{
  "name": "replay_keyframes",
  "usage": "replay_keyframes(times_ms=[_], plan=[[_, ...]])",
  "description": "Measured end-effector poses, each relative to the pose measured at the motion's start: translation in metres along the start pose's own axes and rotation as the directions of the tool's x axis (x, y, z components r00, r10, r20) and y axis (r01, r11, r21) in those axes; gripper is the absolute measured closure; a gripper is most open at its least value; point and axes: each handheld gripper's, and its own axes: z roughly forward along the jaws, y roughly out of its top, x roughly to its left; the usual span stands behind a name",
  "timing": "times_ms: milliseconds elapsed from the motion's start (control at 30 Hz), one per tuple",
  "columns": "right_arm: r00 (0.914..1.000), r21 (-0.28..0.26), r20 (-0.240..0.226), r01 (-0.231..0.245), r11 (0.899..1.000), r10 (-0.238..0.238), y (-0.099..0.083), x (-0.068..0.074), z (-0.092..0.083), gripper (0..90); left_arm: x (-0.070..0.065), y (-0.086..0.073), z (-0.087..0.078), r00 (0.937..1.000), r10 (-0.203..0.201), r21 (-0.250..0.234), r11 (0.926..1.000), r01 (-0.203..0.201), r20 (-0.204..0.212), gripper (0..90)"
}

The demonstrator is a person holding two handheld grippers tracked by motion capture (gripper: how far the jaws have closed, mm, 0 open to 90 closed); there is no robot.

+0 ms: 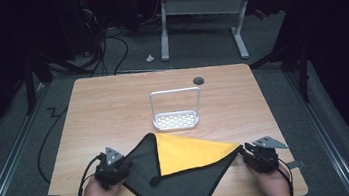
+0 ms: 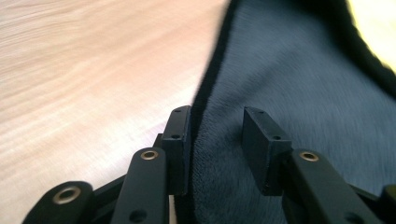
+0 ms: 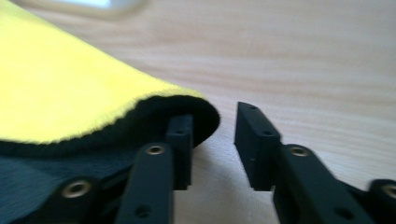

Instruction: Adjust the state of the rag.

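The near corner of the cloth (image 1: 183, 187) is cut off by the bottom edge in the high view. In the right gripper view, the white rack (image 3: 88, 5) is blurred and cut by the top edge. The left gripper (image 2: 215, 135) view shows the wooden table (image 2: 84, 79) blurred.

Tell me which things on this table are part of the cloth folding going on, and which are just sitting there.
In the job:
- cloth, dark grey with a yellow side, partly folded
- left gripper, jaws open at the cloth's left edge
- right gripper, jaws open at the cloth's right corner

Just lying about:
- white rack behind the cloth
- round grommet in the table
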Motion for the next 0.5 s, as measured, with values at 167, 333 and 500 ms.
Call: replay_keyframes(times_ms=[167,333,500], plan=[[0.9968,-0.091,-0.029,0.071,0.993,-0.074,0.012,0.031,-0.022,59.2,-0.031,-0.017,-0.034,0.9983,0.003,-0.054,0.9985,0.0,0.058,59.7],[0.9898,-0.12,-0.085,0.103,0.987,-0.114,0.02,0.056,-0.018,61.4,-0.069,-0.042,-0.041,0.9859,0.019,-0.005,0.9998,-0.018,0.166,58.6],[0.9672,-0.062,-0.167,0.183,0.981,-0.191,0.018,0.093,0.007,61.4,-0.077,-0.045,-0.037,0.9848,0.057,0.001,0.9983,-0.057,0.164,57.2]])
